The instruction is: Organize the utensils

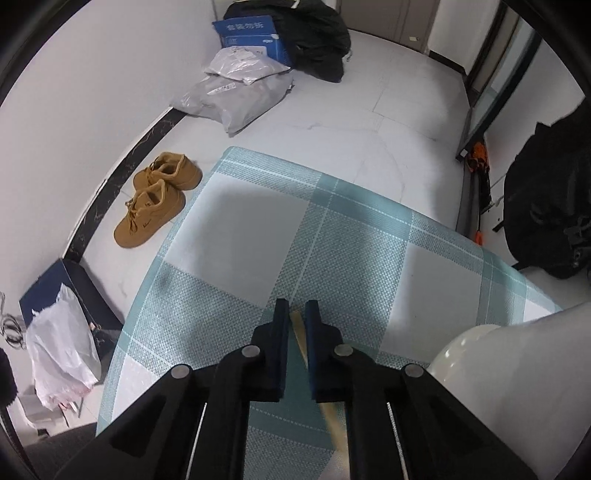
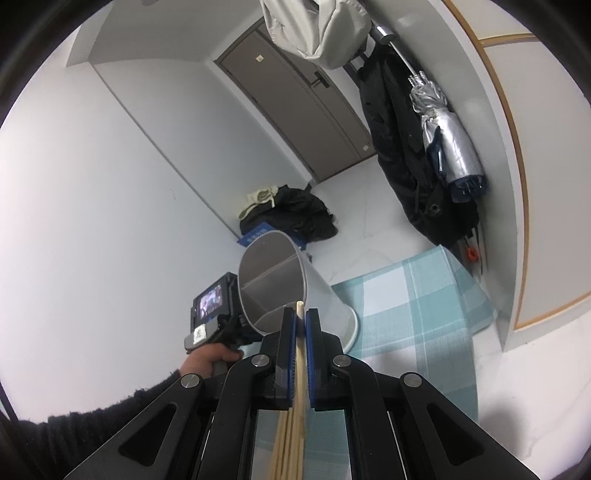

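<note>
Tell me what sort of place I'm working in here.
Most likely a home entryway or hallway: a closed door, coats and an umbrella hanging on the wall, and tan shoes on the tiled floor beside the cloth-covered table.

This is a lived-in home, seemingly an entry hall — a brown door point(image 2: 295, 107) closes the far end of a pale tiled floor point(image 1: 369, 110). Dark coats point(image 2: 399, 147) and a folded silver umbrella point(image 2: 447, 140) hang on the wall, and tan shoes point(image 1: 155, 199) sit by the skirting. Parcel bags point(image 1: 236, 96) and a blue box point(image 1: 251, 35) lie on the floor — beside a table with a teal checked cloth point(image 1: 332, 236).
</note>
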Demonstrator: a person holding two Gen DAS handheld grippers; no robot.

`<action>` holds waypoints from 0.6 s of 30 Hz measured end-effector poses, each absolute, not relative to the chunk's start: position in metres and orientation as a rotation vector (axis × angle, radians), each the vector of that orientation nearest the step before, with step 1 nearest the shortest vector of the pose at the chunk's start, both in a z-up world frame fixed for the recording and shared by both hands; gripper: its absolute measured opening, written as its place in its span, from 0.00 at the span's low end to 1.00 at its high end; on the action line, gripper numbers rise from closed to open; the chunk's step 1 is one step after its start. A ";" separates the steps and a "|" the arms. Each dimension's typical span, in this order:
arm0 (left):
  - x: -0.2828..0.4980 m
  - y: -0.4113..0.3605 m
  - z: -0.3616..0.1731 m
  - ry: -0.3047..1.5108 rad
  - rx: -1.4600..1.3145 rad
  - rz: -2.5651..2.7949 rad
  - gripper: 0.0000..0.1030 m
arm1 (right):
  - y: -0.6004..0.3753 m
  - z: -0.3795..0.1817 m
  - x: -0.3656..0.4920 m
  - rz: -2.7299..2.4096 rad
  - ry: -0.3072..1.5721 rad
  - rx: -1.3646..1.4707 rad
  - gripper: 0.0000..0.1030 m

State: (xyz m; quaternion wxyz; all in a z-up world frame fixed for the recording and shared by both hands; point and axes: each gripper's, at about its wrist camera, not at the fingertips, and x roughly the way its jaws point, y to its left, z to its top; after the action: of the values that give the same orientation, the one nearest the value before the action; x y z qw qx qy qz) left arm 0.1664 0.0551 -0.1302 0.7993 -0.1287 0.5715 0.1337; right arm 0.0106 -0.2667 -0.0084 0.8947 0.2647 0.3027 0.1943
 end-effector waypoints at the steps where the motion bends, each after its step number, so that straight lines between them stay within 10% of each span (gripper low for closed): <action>1: 0.166 0.058 -0.130 1.227 -0.297 0.291 0.02 | -0.267 -0.008 0.010 0.402 0.628 0.550 0.04; 18: 0.117 0.070 -0.055 0.987 -0.467 0.093 0.02 | -0.245 0.000 0.000 0.396 0.618 0.450 0.04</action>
State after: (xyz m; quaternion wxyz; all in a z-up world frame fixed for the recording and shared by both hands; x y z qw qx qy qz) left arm 0.1173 0.0700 -0.0554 0.8535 -0.2221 0.4692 0.0442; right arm 0.0003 -0.2452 -0.0001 0.9088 0.2182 0.2994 0.1922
